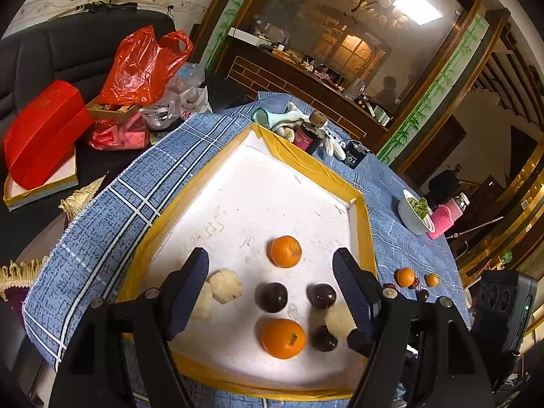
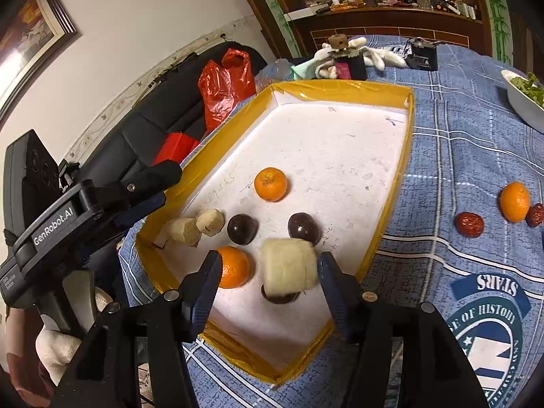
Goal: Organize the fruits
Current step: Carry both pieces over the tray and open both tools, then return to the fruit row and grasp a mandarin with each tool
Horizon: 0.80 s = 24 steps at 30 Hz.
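Note:
A white foam tray with a yellow taped rim holds two tangerines, three dark round fruits and two pale cut chunks. My left gripper is open and empty above the tray's near half. My right gripper is open; a pale chunk sits between its fingers against the right one, over a dark fruit. I cannot tell if the chunk rests on the tray. The left gripper also shows in the right wrist view.
On the blue checked cloth right of the tray lie a tangerine and red dates. A white bowl of greens stands further back. Toys and small boxes sit behind the tray. Red bags lie left.

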Each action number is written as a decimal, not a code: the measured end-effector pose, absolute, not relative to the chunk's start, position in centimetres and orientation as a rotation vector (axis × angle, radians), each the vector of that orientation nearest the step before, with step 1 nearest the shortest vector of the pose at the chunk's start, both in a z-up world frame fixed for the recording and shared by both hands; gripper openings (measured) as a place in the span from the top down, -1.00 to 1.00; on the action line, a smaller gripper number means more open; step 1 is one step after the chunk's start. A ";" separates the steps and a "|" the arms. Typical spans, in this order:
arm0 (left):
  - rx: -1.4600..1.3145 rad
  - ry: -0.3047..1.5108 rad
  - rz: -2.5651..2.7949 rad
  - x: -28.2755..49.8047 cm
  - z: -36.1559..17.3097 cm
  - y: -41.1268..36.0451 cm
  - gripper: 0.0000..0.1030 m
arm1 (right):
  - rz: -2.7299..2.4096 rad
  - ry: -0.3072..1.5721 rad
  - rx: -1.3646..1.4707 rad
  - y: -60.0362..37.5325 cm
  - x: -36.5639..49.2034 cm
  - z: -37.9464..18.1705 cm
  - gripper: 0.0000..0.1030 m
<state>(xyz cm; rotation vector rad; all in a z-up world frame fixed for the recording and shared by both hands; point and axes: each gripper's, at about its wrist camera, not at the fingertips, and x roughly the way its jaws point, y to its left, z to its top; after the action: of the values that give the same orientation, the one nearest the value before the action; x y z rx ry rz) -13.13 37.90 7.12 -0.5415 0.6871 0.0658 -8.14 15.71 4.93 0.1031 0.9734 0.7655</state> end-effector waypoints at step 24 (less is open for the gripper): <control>-0.321 0.744 -0.145 -12.8 10.3 25.0 -0.55 | 0.401 0.881 0.347 -6.9 -11.6 4.8 -0.38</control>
<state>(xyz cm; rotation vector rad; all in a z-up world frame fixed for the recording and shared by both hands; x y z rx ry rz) -12.85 24.96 10.32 -0.3207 0.7437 -0.1447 -11.59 -6.94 4.76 0.3470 0.8811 0.4008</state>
